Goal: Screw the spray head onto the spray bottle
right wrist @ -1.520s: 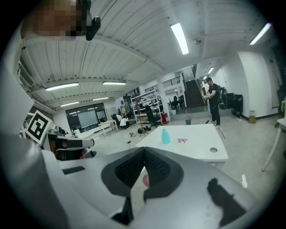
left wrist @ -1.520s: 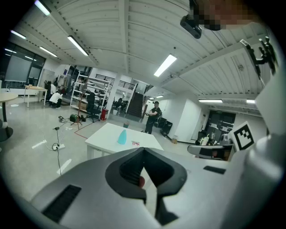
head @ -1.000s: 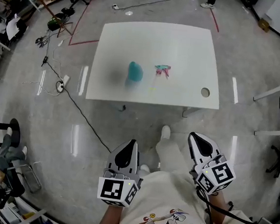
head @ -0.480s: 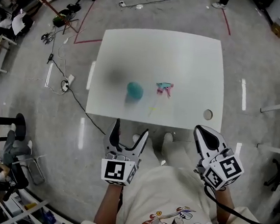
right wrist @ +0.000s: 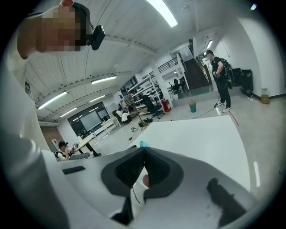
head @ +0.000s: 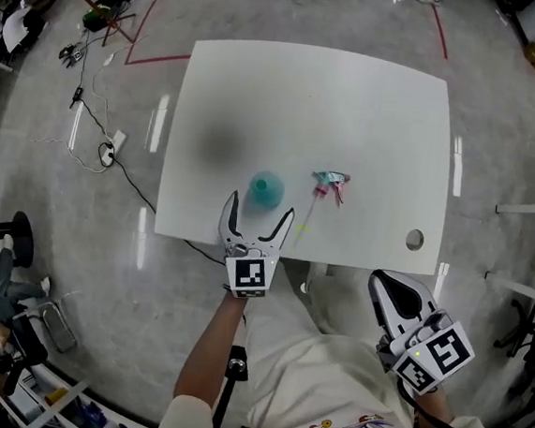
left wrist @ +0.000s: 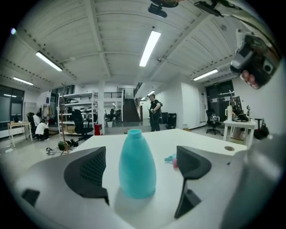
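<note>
Reaching in from the 6 o'clock edge of the bench (head: 372,106), our left tool (head: 261,205) points toward 12 o'clock with its jaws opening. The teal bottle (head: 268,191) stands upright in line with the gap between them. In the left gripper view there is clear space on both sides of the bottle, and neither pad touches it. The bottle's neck is bare, with no cap or head on it.

The spray head (head: 330,180) lies on its side on the bench at 3 o'clock from the bottle, near it but apart. Its body is teal with a pink part. A thin pale tube runs from it toward 7 o'clock and ends short of the bench edge.

Our right tool (head: 388,286) is off the bench at 5 o'clock in the head view, above our lap, well apart from both items. Its jaws are together, and the right gripper view shows nothing between them.

A round hole (head: 415,239) sits in the bench top near the 5 o'clock corner. Cables trail over the floor at 10 o'clock from the bench. In the left gripper view a person stands in the room well beyond the bench, at 12 o'clock.
</note>
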`<state>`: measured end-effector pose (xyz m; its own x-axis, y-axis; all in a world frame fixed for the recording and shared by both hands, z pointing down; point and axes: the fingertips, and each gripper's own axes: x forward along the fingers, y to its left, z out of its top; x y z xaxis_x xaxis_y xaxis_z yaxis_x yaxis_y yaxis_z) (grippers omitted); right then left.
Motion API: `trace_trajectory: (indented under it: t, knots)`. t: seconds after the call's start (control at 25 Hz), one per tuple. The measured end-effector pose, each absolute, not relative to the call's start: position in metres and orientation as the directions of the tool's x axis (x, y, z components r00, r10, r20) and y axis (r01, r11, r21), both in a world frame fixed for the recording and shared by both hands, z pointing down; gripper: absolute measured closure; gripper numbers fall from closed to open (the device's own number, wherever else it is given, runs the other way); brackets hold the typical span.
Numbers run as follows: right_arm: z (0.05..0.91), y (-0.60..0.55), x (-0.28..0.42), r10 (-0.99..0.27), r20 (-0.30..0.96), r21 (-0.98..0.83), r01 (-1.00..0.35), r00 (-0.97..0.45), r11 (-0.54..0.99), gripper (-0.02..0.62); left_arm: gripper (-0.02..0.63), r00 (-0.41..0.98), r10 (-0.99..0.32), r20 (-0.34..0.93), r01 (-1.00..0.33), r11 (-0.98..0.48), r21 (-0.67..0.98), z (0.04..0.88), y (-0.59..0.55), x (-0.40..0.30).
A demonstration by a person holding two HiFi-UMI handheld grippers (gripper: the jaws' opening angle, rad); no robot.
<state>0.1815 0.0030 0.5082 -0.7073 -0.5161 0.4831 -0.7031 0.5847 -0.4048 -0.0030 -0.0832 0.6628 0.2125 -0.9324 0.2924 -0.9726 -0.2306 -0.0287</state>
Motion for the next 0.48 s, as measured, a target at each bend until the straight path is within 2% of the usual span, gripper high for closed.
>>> trace_trajectory:
  t: [0.32,0.48]
  knots:
    - [0.539,-0.035,0.149,-0.505,0.544,-0.409,-0.738,-0.67,0.537,0.589,0.13,0.276,-0.902,0.331,-0.956,-0.295,-0.004,0.717,-0.137,-0.009]
    - [0.558,-0.053,0.141,-0.494,0.555,-0.477,-0.743,-0.669,0.47,0.589,0.132,0.314,-0.89,0.331,-0.945,-0.325,0.023,0.722,-0.148,-0.006]
